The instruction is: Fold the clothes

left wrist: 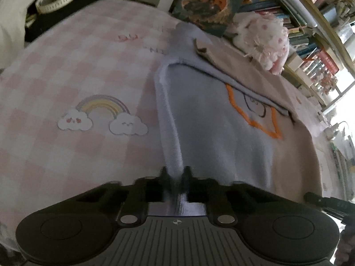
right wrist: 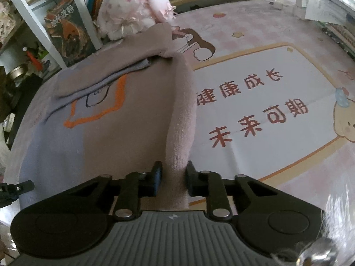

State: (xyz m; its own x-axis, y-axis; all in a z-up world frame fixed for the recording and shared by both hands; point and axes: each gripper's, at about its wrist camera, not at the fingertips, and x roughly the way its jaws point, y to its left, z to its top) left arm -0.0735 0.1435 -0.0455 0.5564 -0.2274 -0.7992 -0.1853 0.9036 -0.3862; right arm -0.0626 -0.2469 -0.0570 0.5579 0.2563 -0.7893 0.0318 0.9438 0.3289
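rainbow print (left wrist: 103, 108) shows left; red lettering (right wrist: 250, 104) shows right.

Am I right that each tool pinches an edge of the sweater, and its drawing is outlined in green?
Not quite: the outline is orange, as the right wrist view shows. The rest holds: the left tool and right tool each pinch an edge of the sweater.

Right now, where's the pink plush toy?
The pink plush toy sits at the far edge of the bed, against the bookshelf, just beyond the sweater: upper left in the right wrist view, upper right in the left.
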